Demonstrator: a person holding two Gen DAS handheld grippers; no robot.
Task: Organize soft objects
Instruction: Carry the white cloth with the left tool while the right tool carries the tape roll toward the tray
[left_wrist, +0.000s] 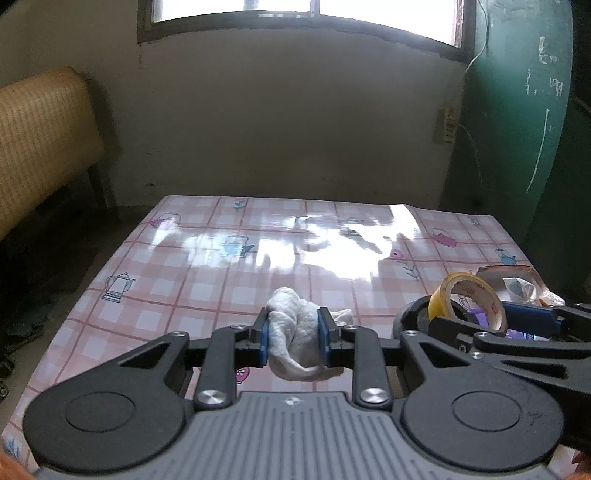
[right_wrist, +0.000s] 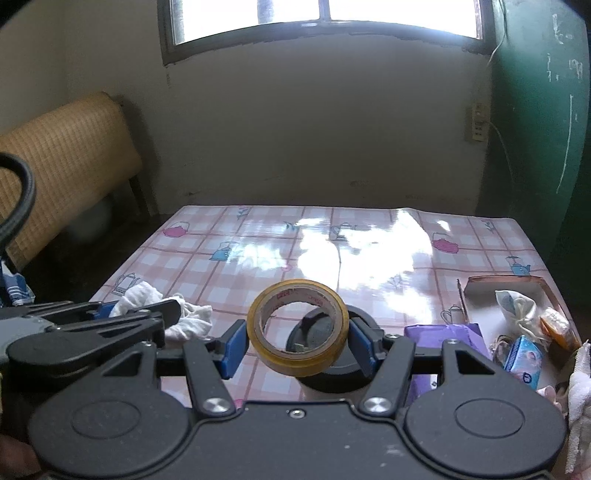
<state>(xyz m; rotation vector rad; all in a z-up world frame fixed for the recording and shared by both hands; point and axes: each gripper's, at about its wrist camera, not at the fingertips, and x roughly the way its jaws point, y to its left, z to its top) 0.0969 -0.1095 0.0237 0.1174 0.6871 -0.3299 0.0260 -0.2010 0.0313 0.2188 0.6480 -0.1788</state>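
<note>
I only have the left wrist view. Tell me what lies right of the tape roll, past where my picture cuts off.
Observer: A purple packet lies flat beside the black round container.
Operator: Go on, the box behind it.
Observer: The open cardboard box holds a white drawstring pouch.
Operator: Report the tape grip.
Observer: The right gripper has the tape roll between its blue pads, tilted, above the container.
</note>
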